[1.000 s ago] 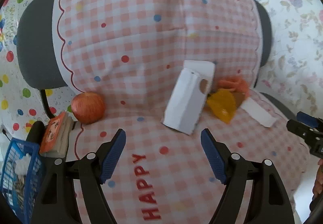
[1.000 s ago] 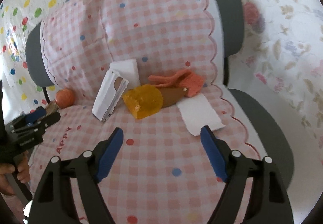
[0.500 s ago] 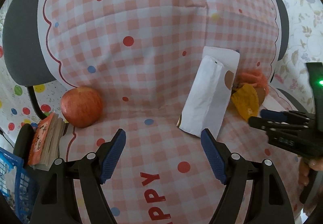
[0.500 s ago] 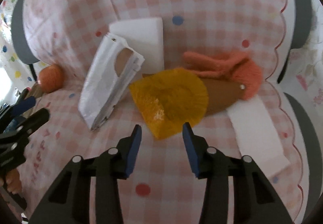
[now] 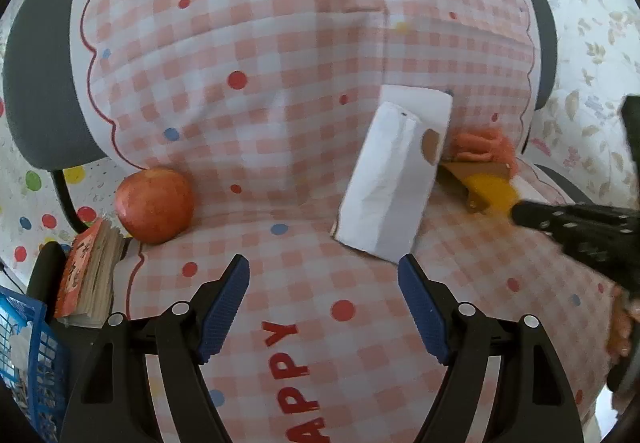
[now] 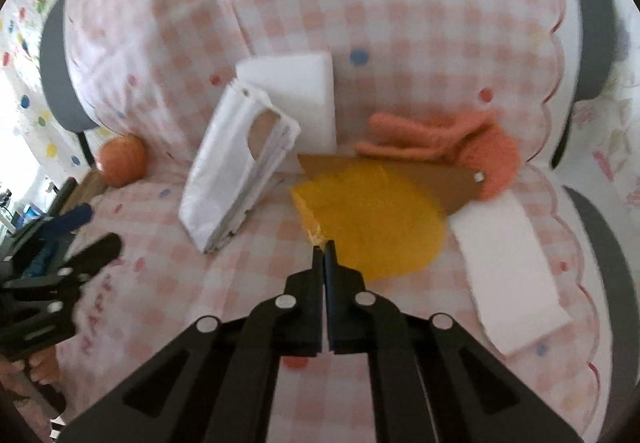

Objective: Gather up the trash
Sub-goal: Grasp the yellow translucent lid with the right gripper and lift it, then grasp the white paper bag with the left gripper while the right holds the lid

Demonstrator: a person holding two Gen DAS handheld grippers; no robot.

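Observation:
On the checked chair seat lies a yellow paper cupcake liner [image 6: 372, 219], on top of a brown card [image 6: 452, 183]. My right gripper [image 6: 323, 249] is shut on the liner's near edge. The liner also shows in the left wrist view [image 5: 494, 193], partly behind the right gripper's arm. A white paper bag [image 6: 236, 171] leans against the backrest to its left; in the left wrist view the bag [image 5: 392, 183] is just beyond my left gripper [image 5: 323, 275], which is open and empty above the seat.
A white foam block [image 6: 304, 91] stands behind the bag. A white napkin [image 6: 512, 271] lies at the right of the seat, an orange knitted glove [image 6: 460, 143] behind the card. An apple [image 5: 154, 205], a small book [image 5: 86, 279] and a blue basket [image 5: 24, 359] are at the left.
My right gripper moved in and closed from half open to shut on the liner's edge. My left gripper crept slightly closer to the bag and stayed open.

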